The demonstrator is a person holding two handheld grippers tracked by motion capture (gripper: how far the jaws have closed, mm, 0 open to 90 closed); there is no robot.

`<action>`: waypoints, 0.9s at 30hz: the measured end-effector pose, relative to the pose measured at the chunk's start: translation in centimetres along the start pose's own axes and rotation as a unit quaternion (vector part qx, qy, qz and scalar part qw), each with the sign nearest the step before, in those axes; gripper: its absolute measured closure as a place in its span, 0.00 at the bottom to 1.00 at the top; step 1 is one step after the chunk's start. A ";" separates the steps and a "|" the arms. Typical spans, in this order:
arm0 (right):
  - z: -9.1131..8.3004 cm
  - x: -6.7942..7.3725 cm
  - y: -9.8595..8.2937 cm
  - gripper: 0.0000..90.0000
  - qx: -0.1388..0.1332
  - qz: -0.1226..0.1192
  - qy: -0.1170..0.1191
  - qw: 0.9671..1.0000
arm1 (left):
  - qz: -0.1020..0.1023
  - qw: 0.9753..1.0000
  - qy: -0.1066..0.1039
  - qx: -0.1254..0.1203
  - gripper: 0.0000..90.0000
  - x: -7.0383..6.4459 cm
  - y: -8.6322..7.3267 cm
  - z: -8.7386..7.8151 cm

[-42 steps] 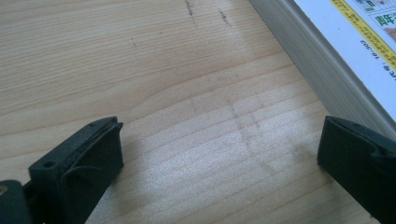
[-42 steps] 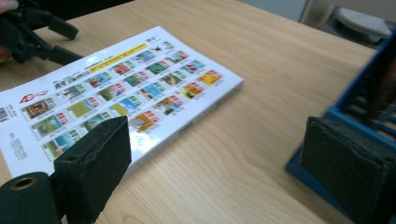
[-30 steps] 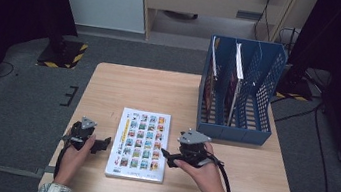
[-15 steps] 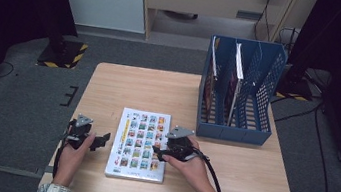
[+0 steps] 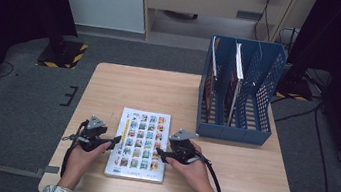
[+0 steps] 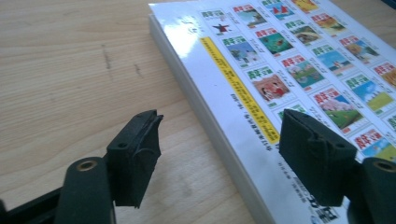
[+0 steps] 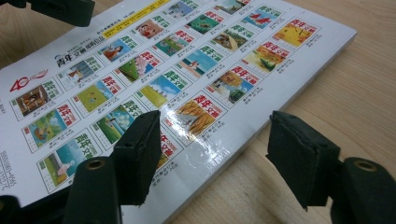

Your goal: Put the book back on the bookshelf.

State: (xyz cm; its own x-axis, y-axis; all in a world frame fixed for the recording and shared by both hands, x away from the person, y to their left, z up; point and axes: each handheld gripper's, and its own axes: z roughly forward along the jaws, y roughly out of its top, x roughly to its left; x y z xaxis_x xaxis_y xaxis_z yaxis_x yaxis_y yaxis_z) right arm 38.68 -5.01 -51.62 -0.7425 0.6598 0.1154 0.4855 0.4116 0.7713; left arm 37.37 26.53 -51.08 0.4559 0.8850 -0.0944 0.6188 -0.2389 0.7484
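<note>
A thick book [image 5: 140,144] lies flat on the near half of a wooden table [image 5: 124,84], its cover of small colour pictures facing up. The left gripper [image 5: 112,142] and right gripper [image 5: 160,153] flank it, jaws spread wide and gripping nothing, each straddling one long edge. A blue file rack [image 5: 238,93] with a few books upright in it stands well apart at the far right. The glossy cover looks slippery; a pinch on one edge alone could let the heavy book sag, twist or slide free as it lifts.
</note>
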 end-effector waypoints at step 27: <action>1.3 0.1 -0.9 0.27 0.010 0.034 0.026 0.999 | -0.044 0.997 -0.057 0.020 0.40 -0.2 -0.1 2.1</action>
State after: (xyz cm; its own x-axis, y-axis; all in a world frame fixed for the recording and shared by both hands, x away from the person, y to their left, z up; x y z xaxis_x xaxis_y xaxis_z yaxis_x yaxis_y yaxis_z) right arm 38.73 -4.50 -53.14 -0.7305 0.6530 0.1999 0.5441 0.3797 0.7482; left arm 38.55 25.51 -52.46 0.4664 0.8528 -0.2349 0.6844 -0.1798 0.7066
